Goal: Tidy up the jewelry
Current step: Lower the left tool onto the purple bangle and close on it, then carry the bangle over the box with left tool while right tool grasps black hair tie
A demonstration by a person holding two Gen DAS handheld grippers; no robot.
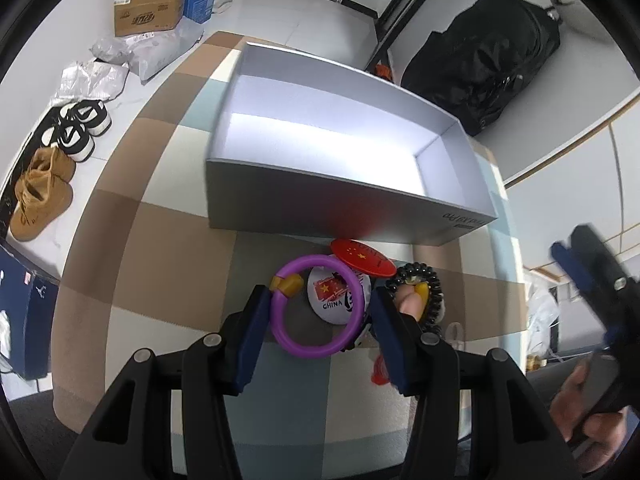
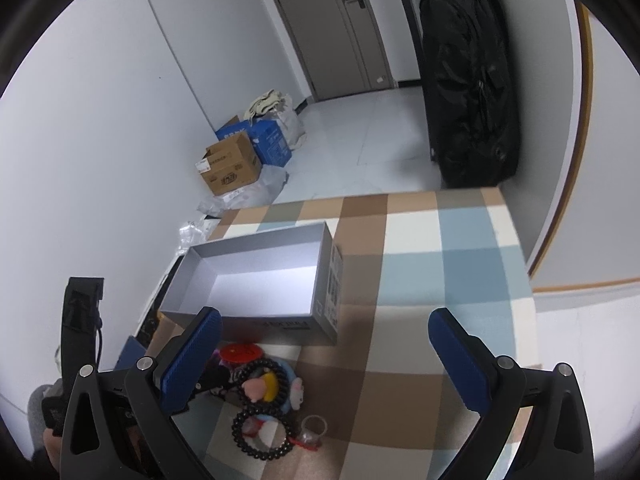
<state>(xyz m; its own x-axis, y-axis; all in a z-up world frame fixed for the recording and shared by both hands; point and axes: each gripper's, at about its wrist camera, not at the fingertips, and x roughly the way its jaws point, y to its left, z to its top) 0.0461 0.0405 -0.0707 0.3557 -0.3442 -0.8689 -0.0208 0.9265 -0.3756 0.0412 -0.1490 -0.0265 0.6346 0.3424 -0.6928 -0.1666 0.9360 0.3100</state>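
Left gripper (image 1: 316, 316): jaws spread, purple bangle (image 1: 320, 306) between the pads, apparently unclamped, lying over a white "CHINA" badge (image 1: 334, 300). Just ahead: red badge (image 1: 362, 258). Beside its right pad: black bead bracelet (image 1: 428, 294). Beyond: open grey box (image 1: 340, 152) on checked cloth (image 1: 156, 240).

Right gripper (image 2: 324, 360): jaws wide apart, holding nothing. Bead bracelets (image 2: 260, 428) low to its left; same box ahead-left.
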